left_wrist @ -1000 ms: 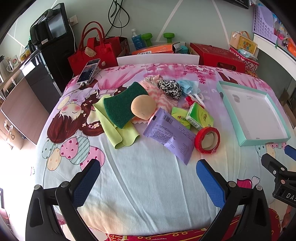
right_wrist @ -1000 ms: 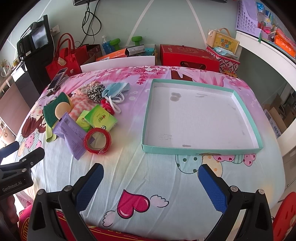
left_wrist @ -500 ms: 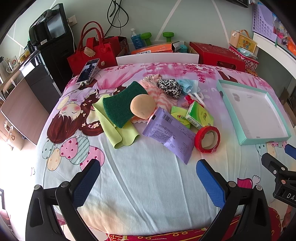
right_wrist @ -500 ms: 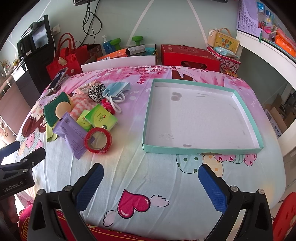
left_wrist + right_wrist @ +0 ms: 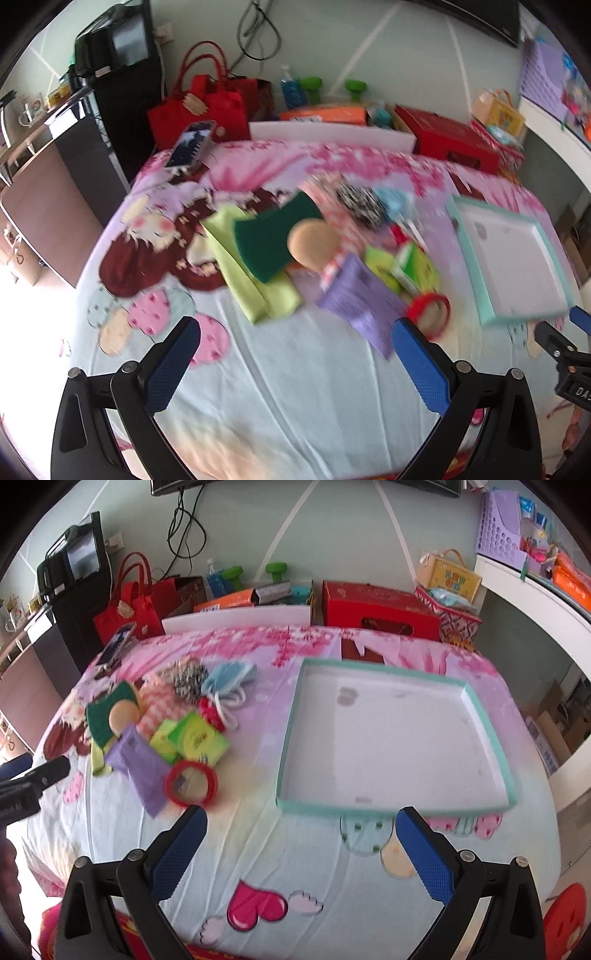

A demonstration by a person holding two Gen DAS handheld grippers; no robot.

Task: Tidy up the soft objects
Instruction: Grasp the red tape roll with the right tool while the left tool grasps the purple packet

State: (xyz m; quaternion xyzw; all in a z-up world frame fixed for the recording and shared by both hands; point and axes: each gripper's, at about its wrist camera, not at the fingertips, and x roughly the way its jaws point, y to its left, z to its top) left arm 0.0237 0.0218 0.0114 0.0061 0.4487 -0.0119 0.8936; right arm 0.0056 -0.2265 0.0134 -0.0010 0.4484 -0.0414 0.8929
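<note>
At the bottom of the left wrist view, the left gripper [image 5: 293, 354] hangs over a cartoon-printed bedsheet [image 5: 295, 387], its blue ribbed pads spread wide apart with nothing between them. The right gripper [image 5: 299, 843], low in its own view, is likewise spread wide and empty over the same wrinkled sheet.

Just beyond the left gripper's right pad, a red tape ring [image 5: 430, 314] lies flat, touching a crinkly purple packet [image 5: 364, 302]. Behind them sit two green tissue packs [image 5: 413, 267]. Toward the frame's centre, a round tan sponge [image 5: 314, 243] rests against a dark green scouring pad [image 5: 273, 240], which lies on a folded yellow-green cloth [image 5: 255, 291]. Farther back come a pink striped cloth [image 5: 160, 705], a black-and-white fuzzy scrunchie [image 5: 190, 679] and a light blue face mask [image 5: 229, 675] with white loops. The left view is motion-blurred.

At centre right of the right wrist view, a shallow rectangular tray [image 5: 291, 738] with mint-green walls and a white floor lies empty, well apart from the pile.

In the upper part, beyond the bed, stand red handbags [image 5: 203, 107], a red box [image 5: 376, 605] and green dumbbells [image 5: 255, 572]; a phone [image 5: 190, 144] leans at the upper left.
</note>
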